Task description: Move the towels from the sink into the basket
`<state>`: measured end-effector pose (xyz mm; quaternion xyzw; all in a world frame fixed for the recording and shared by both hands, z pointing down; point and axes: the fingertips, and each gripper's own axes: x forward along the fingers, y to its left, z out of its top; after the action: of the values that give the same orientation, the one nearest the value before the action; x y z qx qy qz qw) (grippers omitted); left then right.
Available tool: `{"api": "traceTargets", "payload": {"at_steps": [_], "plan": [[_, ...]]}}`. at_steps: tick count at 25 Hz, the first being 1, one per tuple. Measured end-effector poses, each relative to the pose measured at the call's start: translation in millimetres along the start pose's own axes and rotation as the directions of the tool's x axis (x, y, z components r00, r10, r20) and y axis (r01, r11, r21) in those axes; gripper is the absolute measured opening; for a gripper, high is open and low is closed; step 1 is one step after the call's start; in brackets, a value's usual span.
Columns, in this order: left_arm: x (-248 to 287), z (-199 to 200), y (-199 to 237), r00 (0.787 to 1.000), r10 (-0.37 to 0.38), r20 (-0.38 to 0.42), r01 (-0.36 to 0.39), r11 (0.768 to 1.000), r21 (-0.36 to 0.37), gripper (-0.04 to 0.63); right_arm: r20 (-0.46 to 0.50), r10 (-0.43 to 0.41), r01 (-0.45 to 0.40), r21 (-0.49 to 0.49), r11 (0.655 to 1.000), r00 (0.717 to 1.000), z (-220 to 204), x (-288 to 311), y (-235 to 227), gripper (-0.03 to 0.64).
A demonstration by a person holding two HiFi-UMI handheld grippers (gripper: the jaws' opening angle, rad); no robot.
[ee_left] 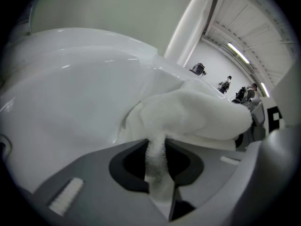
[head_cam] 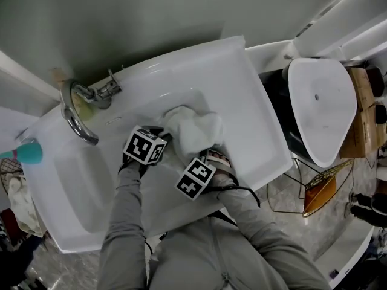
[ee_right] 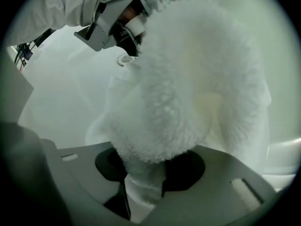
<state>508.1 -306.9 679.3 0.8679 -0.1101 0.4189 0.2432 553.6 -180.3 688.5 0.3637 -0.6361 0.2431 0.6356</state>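
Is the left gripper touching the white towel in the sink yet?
Touching. The left gripper view shows the left gripper pinching a fold of the white towel between its fingers.

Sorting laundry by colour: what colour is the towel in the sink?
The towel is plain white, clearest in the right gripper view.

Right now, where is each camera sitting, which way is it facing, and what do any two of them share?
Head view: on the person's head, looking steeply down on the sink; both grey sleeves and marker cubes show.
Left gripper view: on the left gripper, looking along its jaws across the sink; jaws shut on the towel.
Right gripper view: on the right gripper, looking down; jaws pinch that towel, left gripper and sleeve at top left.
Shared: all three show the towel in the sink.
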Motion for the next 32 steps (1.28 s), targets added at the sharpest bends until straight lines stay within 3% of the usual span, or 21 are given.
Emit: {"api": "traceTargets", "payload": {"at_steps": [6,11,20,22,27,32], "plan": [[-24,7,0,0.998,0.018,0.06,-0.017,0.999,-0.027,0.117,0.073,-0.036,0.035,0.021,0.999,0.997,-1,-16,-6,0.087],[-53,16,-8,0.987,0.051,0.151,-0.045,0.998,-0.038,0.114,0.189,-0.078,0.067,0.062,0.996,0.979,8,-39,-15,0.071],[-137,26,-39,0.926,0.137,0.351,-0.114,0.99,-0.086,0.112,0.416,-0.147,0.082,0.169,0.982,0.897,18,-113,-34,0.067],[-163,23,-44,0.899,0.187,0.396,-0.153,0.981,-0.117,0.113,0.486,-0.147,0.079,0.157,0.984,0.862,28,-133,-35,0.066],[-239,8,-50,0.799,0.357,0.483,-0.292,0.934,-0.207,0.114,0.638,-0.091,0.074,0.053,0.996,0.765,69,-185,-21,0.067],[-316,-28,-60,0.675,0.521,0.523,-0.424,0.854,-0.303,0.114,0.744,-0.014,0.108,-0.078,0.991,0.668,114,-233,12,0.067]]}}
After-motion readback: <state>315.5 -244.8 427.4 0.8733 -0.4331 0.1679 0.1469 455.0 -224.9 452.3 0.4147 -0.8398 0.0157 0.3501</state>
